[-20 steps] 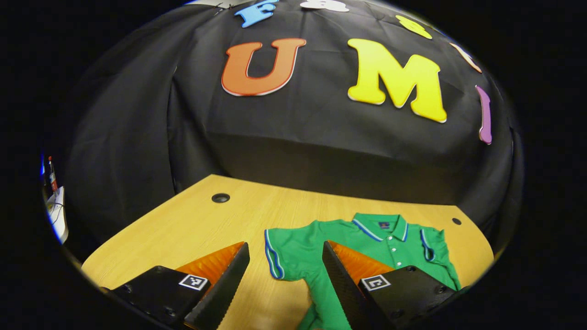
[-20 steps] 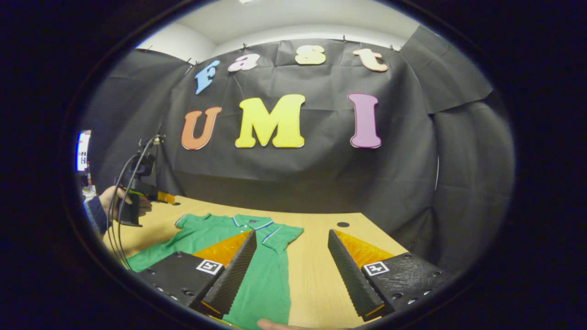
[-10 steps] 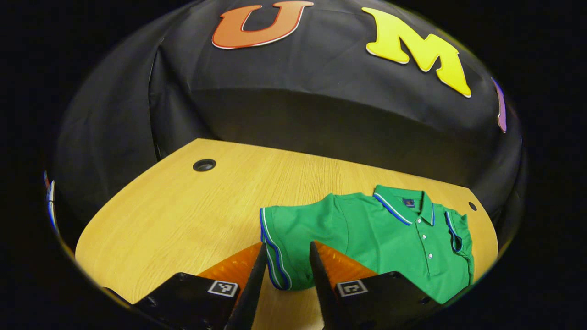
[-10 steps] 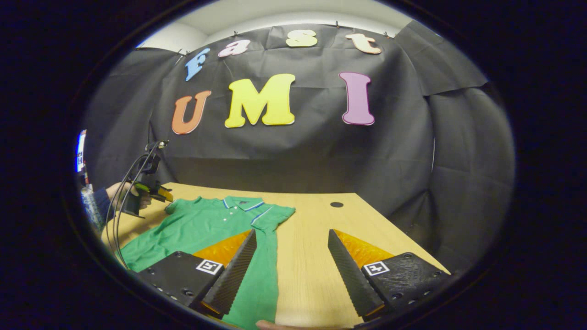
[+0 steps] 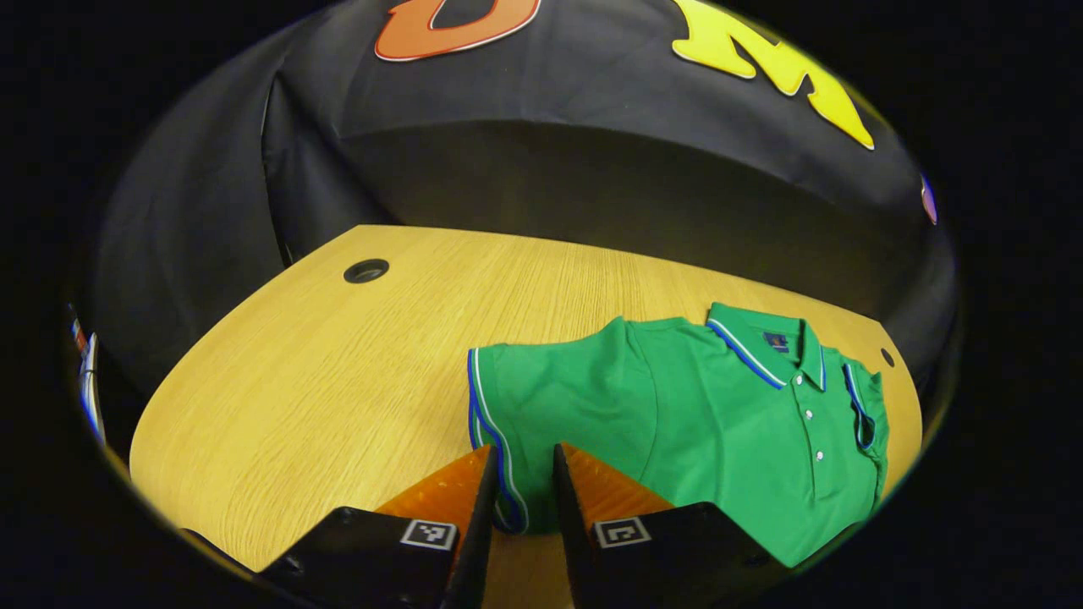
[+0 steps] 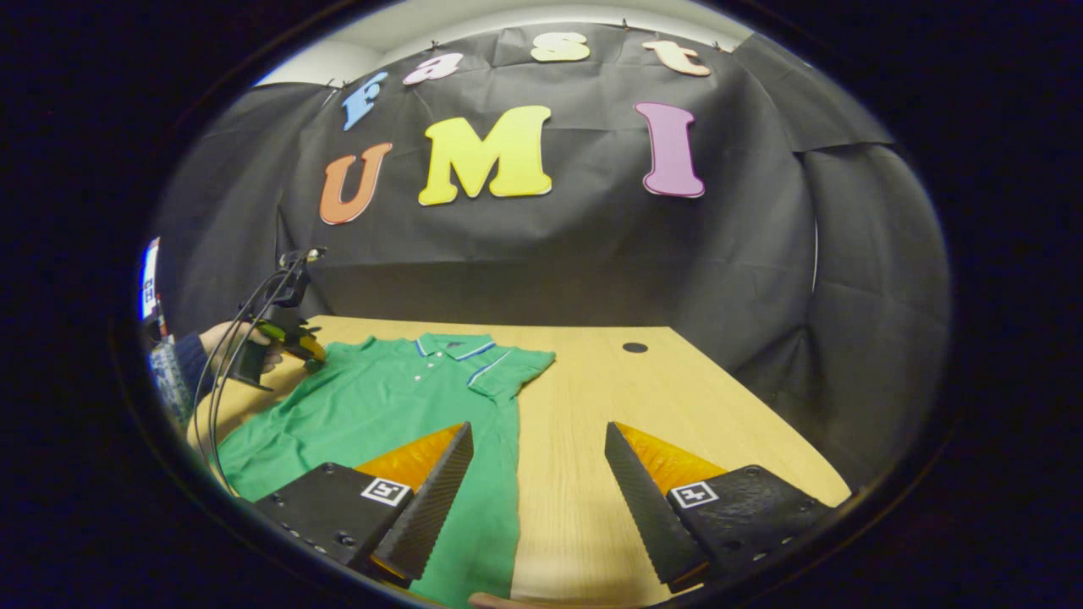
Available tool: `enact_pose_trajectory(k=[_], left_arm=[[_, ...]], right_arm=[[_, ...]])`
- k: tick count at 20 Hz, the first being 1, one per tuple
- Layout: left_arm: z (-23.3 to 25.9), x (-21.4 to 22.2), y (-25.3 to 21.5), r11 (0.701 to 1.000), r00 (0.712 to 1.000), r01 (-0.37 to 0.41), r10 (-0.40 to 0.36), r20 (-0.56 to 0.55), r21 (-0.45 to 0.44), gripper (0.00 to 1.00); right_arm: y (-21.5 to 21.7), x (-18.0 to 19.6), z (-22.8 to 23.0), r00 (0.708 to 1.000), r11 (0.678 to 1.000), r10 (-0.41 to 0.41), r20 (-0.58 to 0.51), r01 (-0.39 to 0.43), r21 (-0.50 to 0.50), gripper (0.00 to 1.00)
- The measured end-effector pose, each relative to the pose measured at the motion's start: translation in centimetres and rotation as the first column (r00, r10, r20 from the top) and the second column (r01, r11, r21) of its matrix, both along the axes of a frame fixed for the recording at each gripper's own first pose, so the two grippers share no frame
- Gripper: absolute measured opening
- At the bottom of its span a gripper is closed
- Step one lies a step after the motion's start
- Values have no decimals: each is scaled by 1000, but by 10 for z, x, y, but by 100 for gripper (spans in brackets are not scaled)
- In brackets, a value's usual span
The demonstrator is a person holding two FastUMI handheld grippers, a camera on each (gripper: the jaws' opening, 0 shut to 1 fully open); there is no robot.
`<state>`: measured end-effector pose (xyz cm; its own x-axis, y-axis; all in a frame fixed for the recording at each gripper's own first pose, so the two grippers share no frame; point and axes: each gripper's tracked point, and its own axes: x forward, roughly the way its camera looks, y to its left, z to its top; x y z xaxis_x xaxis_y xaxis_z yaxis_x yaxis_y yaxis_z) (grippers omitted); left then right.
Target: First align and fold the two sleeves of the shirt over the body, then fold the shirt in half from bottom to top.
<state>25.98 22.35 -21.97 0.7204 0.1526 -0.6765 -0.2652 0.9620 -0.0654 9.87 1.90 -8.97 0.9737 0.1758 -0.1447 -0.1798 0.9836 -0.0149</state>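
The green polo shirt (image 5: 719, 423) lay flat on the wooden table (image 5: 338, 381). The left gripper (image 5: 518, 499) pinched its near sleeve cuff (image 5: 495, 448); best carried low toward the collar (image 5: 761, 347). The right gripper (image 6: 533, 491) hung spread beside the shirt.

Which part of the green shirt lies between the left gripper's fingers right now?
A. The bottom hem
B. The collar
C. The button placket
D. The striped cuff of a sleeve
D. In the left gripper view, the left gripper has its fingers close on either side of the striped sleeve cuff of the green shirt, well away from collar and buttons.
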Motion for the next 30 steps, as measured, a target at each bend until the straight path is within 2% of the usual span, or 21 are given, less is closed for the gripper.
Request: enact_pose_trajectory(k=[1, 2, 3, 5, 11, 15, 19, 20, 21, 22, 23, 24, 25, 26, 28, 30], left_arm=[[2, 3, 2, 1000, 1000, -7, 7, 17, 3, 35], [2, 4, 2, 1000, 1000, -20, 20, 13, 0, 31], [1, 1, 4, 999, 999, -36, 36, -2, 9, 20], [1, -2, 7, 997, 998, -50, 52, -30, 55, 7], [37, 7, -22, 995, 1000, 6, -7, 10, 98, 6], [58, 15, -56, 989, 996, 76, -81, 32, 129, 6], [55, 23, -106, 972, 982, 184, -187, 12, 147, 6], [51, 25, -114, 960, 977, 210, -212, -11, 183, 6], [50, 26, -113, 947, 979, 201, -199, -35, 251, 6], [51, 29, -116, 931, 977, 211, -209, -39, 297, 10], [49, 30, -130, 931, 969, 243, -244, -32, 271, 23], [48, 27, -151, 937, 959, 279, -282, -17, 209, 29], [50, 27, -169, 944, 952, 300, -305, 18, 141, 65], [57, 26, -178, 951, 951, 296, -302, 66, 86, 53], [73, 22, -185, 959, 950, 283, -283, 129, 20, 100], [87, 15, -177, 963, 950, 268, -267, 161, 18, 100]], right_arm=[[1, 0, 0, 1000, 1000, 4, 2, -4, -1, 95], [1, 1, -3, 1000, 1000, 3, 0, -3, -4, 95], [1, 1, -5, 1000, 1000, 1, -5, -2, -6, 95], [0, 2, -9, 1000, 1000, 0, -19, -1, -4, 95], [-2, 0, -13, 999, 1000, 10, -35, -9, 13, 96], [-7, 0, -14, 1000, 1000, 3, -30, -2, 15, 95], [-9, 1, -16, 999, 1000, 9, -39, -8, 22, 95], [-9, 0, -16, 999, 1000, 9, -39, -9, 21, 95], [-9, 1, -16, 999, 1000, 8, -38, -7, 18, 95], [-10, 0, -16, 999, 1000, 7, -36, -7, 17, 95], [-9, 0, -16, 999, 1000, 7, -35, -7, 16, 95], [-9, 0, -17, 999, 1000, 7, -37, -7, 17, 95], [-9, 1, -18, 999, 1000, 7, -41, -6, 20, 95], [-9, 0, -19, 999, 1000, 8, -48, -7, 23, 95], [-8, -2, -21, 998, 1000, 11, -58, -9, 29, 95], [-8, -4, -19, 999, 1000, 8, -51, -7, 26, 95]])
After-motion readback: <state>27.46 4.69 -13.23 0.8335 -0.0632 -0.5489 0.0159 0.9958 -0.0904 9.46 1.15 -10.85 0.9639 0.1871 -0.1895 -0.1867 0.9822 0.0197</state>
